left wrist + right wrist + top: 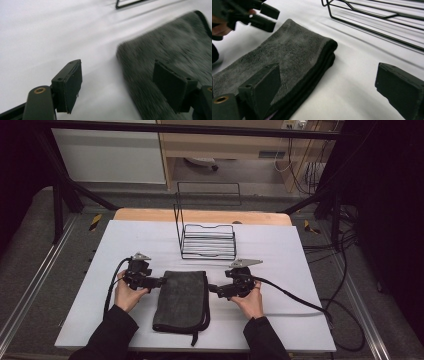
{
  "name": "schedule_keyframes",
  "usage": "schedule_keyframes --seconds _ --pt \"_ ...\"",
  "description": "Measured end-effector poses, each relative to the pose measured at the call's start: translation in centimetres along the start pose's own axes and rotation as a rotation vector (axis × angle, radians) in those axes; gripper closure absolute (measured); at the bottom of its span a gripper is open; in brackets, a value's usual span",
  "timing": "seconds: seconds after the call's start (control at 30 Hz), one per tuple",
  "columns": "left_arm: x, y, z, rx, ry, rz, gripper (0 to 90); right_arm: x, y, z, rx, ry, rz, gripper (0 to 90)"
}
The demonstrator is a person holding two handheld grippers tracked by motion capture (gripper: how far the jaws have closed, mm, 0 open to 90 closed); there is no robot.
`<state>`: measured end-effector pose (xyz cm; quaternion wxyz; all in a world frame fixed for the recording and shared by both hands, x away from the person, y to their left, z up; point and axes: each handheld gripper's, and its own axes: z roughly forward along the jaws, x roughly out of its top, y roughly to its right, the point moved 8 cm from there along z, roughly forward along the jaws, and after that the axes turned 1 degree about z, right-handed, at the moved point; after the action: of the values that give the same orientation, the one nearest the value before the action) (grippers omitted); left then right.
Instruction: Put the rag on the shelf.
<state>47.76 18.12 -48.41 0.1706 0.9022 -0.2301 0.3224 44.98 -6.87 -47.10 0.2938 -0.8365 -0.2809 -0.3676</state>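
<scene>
The folded grey towel (181, 299) lay on the desk (280, 270) between both grippers, long axis running away from the person, left gripper (161, 281) and right gripper (212, 288) both spread, empty, flanking its far end.

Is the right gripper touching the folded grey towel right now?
Cannot tell. In the right gripper view, the open right gripper has one jaw overlapping the towel, with no plain contact or gap.

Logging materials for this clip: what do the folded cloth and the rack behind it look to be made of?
Folded cloth: soft dark grey fabric, probably microfibre or terry; fuzzy matte pile, stacked edges showing in the right gripper view. Rack: thin black wire, likely coated metal; rigid straight rods with a slight sheen.
</scene>
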Motion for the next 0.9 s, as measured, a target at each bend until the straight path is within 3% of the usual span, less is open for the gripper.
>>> schedule_keyframes --seconds 0.1,0.17,0.3,0.33,0.37,0.5,0.77,0.8,0.9 --pt "0.6 -0.1 0.8 -0.009 0.010 -0.014 26.7 -0.4 0.2 -0.3 0.004 0.006 0.012 6.2" --pt "0.8 0.0 1.2 -0.025 0.009 -0.025 34.9 -0.7 0.3 -0.3 0.001 0.002 0.012 6.3" --pt "0.1 0.4 2.1 -0.048 -0.041 -0.032 50.2 -0.8 0.4 -0.2 0.000 0.003 0.015 9.6" --pt "0.1 0.5 2.2 -0.066 -0.040 -0.038 50.2 -0.8 0.4 -0.2 0.000 0.003 0.015 9.6" --pt "0.0 0.6 2.2 -0.081 -0.040 -0.041 59.9 -0.5 0.2 -0.1 0.014 0.023 0.027 11.5" --pt "-0.1 1.0 2.2 -0.092 -0.048 -0.036 69.8 0.1 0.1 0.5 0.007 0.036 0.036 14.4" --pt "-0.4 1.1 2.4 -0.110 -0.039 -0.042 72.8 1.3 -0.4 3.7 -0.009 -0.004 0.033 21.3" --pt "-0.4 1.1 2.4 -0.108 -0.039 -0.036 73.2 1.5 -0.5 4.8 -0.019 -0.023 0.033 25.9" --pt "-0.4 1.2 2.4 -0.102 -0.038 -0.032 73.6 1.5 -0.2 5.7 -0.045 -0.040 0.032 28.9"
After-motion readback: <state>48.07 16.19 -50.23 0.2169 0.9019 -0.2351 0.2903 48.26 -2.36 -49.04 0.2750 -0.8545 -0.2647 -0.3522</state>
